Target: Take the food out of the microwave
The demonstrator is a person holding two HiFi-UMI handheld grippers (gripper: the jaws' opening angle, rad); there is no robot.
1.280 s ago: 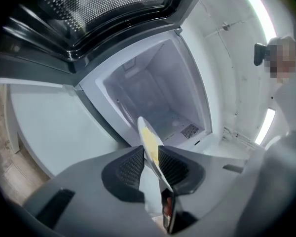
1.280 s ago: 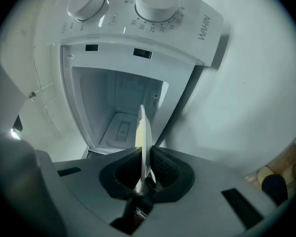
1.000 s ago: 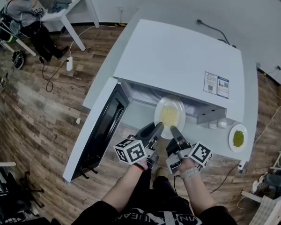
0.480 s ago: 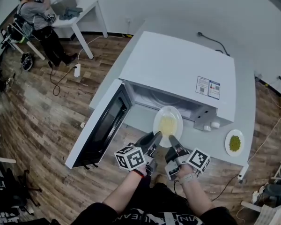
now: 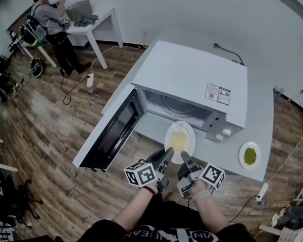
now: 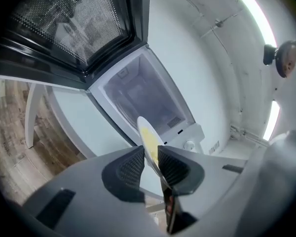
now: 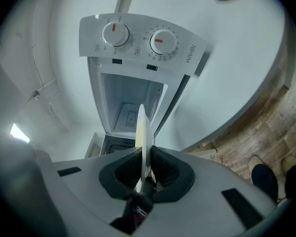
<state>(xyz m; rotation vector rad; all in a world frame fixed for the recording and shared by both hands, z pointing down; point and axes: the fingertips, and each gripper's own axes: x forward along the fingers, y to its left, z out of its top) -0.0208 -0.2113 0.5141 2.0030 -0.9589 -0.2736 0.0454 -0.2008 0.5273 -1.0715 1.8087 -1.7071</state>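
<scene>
A white plate of yellow food [image 5: 180,141] hangs just outside the open white microwave [image 5: 192,87], above the table's front strip. My left gripper [image 5: 166,156] is shut on the plate's near-left rim. My right gripper [image 5: 185,160] is shut on its near-right rim. In the left gripper view the plate [image 6: 147,136] runs edge-on between the pads of the left gripper [image 6: 151,163], with the empty cavity [image 6: 140,95] beyond. In the right gripper view the thin plate rim [image 7: 141,127] is pinched deep in the right gripper [image 7: 145,169].
The microwave door [image 5: 111,132] hangs open to the left. A small plate of green food [image 5: 250,156] sits on the grey table [image 5: 257,110] at the right. The control panel with two knobs [image 7: 138,38] faces me. A person [image 5: 50,19] stands at a far-left desk.
Both grippers have drawn back toward me with the plate, which has come out of the microwave's mouth and now hangs in front of it. The cavity is left empty.
</scene>
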